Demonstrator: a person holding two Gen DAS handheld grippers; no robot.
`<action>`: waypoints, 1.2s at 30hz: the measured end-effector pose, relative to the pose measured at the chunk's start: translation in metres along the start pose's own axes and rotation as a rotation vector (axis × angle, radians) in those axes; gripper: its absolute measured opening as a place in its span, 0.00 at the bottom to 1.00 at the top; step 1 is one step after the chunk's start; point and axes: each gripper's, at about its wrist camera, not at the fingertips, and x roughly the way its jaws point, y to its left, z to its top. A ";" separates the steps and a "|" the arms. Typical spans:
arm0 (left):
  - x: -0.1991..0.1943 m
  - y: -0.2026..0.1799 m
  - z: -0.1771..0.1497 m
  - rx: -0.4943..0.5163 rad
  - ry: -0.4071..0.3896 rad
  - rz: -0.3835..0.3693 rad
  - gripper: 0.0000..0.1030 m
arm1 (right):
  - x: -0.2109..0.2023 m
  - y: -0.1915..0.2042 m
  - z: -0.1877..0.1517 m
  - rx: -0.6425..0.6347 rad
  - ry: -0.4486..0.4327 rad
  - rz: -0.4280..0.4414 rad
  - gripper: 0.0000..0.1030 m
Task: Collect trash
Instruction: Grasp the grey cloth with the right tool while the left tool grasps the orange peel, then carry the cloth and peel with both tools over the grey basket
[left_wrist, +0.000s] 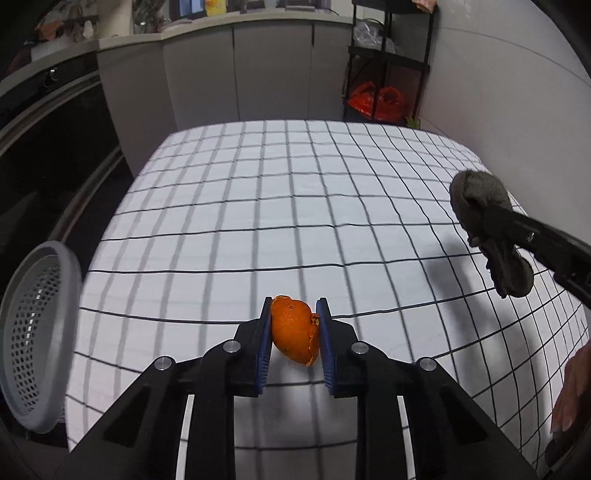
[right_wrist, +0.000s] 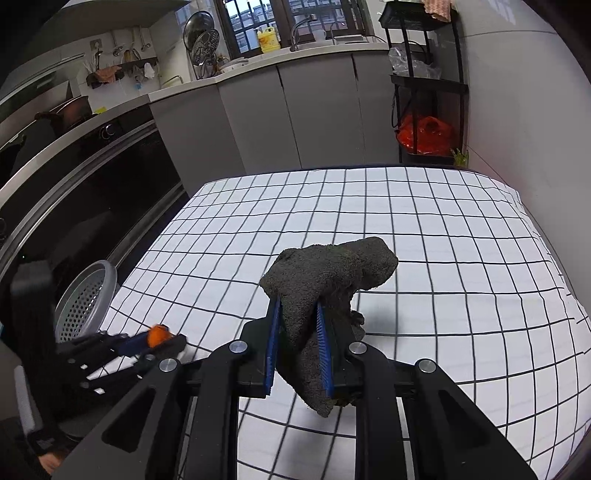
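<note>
My left gripper (left_wrist: 294, 317) is shut on an orange peel (left_wrist: 293, 330) and holds it above the near part of the checked tablecloth (left_wrist: 277, 206). In the right wrist view the left gripper (right_wrist: 162, 338) shows low on the left with the orange peel (right_wrist: 158, 335), close to the grey perforated trash bin (right_wrist: 83, 299). My right gripper (right_wrist: 297, 317) is shut on a dark grey cloth (right_wrist: 328, 273) held above the table. The cloth (left_wrist: 484, 225) shows at the right in the left wrist view.
The trash bin (left_wrist: 35, 332) stands beside the table's left edge. A dark oven front (right_wrist: 85, 192) and grey cabinets (right_wrist: 280, 118) lie beyond the table. A black shelf rack (right_wrist: 424, 92) with a red bag (right_wrist: 424, 134) stands at the back right by the wall.
</note>
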 end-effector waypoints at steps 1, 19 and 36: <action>-0.008 0.007 0.000 -0.004 -0.012 0.010 0.22 | -0.001 0.005 -0.001 -0.010 0.000 0.004 0.18; -0.125 0.170 -0.020 -0.148 -0.164 0.231 0.22 | 0.008 0.177 -0.017 -0.225 0.000 0.179 0.18; -0.113 0.296 -0.043 -0.317 -0.131 0.375 0.22 | 0.078 0.319 -0.003 -0.325 0.085 0.353 0.18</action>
